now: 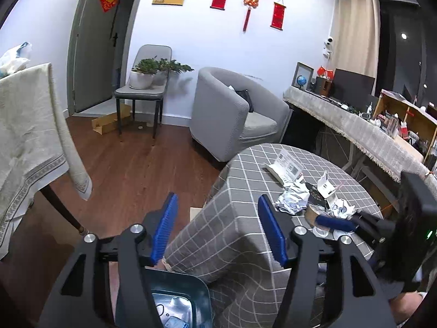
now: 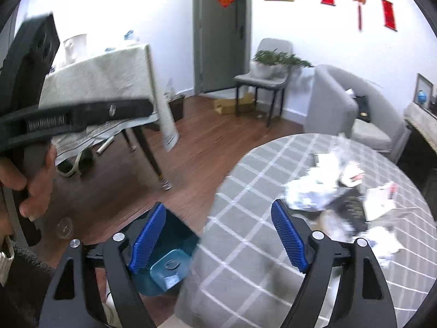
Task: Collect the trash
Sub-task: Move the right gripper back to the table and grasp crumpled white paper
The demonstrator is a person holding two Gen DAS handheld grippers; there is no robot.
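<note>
A heap of trash (image 1: 293, 198) lies on the round table with the grey checked cloth (image 1: 245, 169): crumpled white paper, cards, a black packet. The heap also shows, blurred, in the right wrist view (image 2: 322, 191). A blue-green bin (image 1: 174, 300) stands on the floor below the table's near edge; it also shows in the right wrist view (image 2: 164, 259), with scraps inside. My left gripper (image 1: 218, 229) is open and empty, above the bin and the table edge. My right gripper (image 2: 218, 243) is open and empty over the table edge; it also appears at the trash heap in the left wrist view (image 1: 336, 224).
A dining table with a cream cloth (image 1: 30, 125) stands to the left. A grey armchair (image 1: 232, 114), a chair with potted plants (image 1: 144, 82) and flat cardboard (image 1: 109, 121) stand by the far wall. A cluttered sideboard (image 1: 368, 125) runs along the right.
</note>
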